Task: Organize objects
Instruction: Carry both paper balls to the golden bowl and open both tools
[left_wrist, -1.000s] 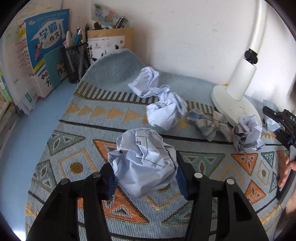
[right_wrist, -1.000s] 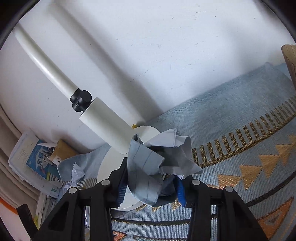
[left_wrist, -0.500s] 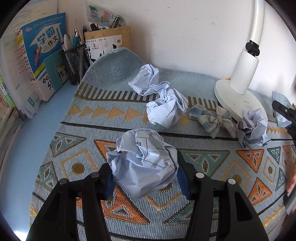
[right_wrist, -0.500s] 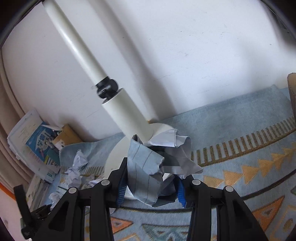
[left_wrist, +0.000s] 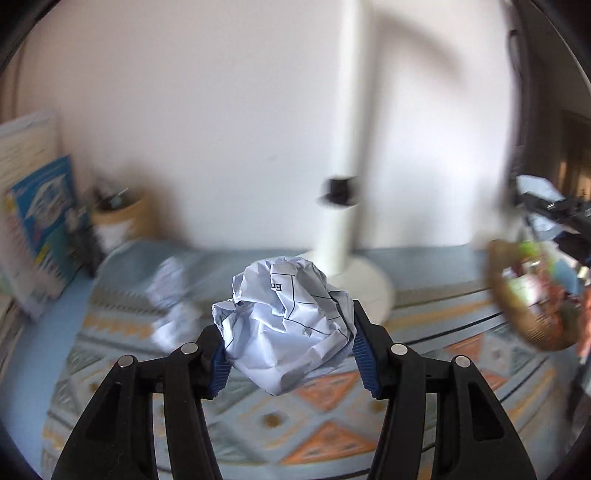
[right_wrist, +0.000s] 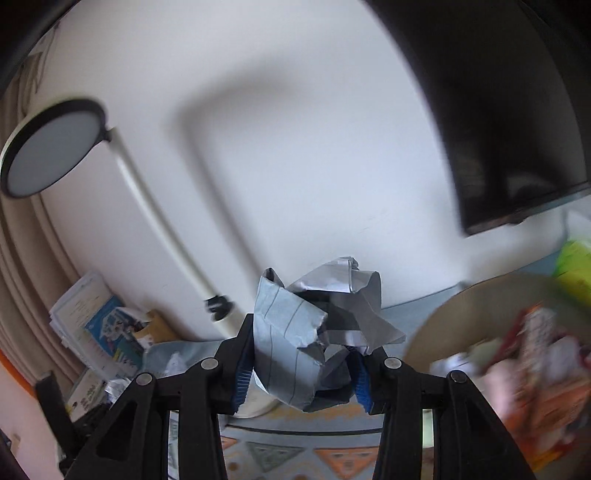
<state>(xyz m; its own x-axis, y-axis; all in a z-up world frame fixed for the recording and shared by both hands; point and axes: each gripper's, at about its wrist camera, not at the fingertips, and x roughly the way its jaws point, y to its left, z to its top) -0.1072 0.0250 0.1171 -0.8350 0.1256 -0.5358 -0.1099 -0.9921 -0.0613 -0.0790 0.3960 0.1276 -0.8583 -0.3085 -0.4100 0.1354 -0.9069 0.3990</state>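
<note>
Paper in both tongs. Left gripper has its blue pads partly closed and pressed against either side of a crumpled paper ball, pale blue-white with printed lines, held clear above the patterned mat. Beyond it, on the mat, stands the white lamp base with its stem rising against the wall; two more crumpled papers lie on the mat to the left of the held ball, blurred. Far left, books lean upright beside a pen holder. At the right edge a round woven basket holds colourful items too smeared to identify; above it, the other black tool with a scrap of pale paper. Right gripper is likewise partly closed, pads clamped on a grey-blue ruled paper wad, looser and more angular, raised off the desk. Behind it the lamp arm slants up to the round lamp head at upper left. Basket rim sits near on the right, contents blurred; a dark monitor fills the upper right. Books and stray papers are stacked at lower left
</note>
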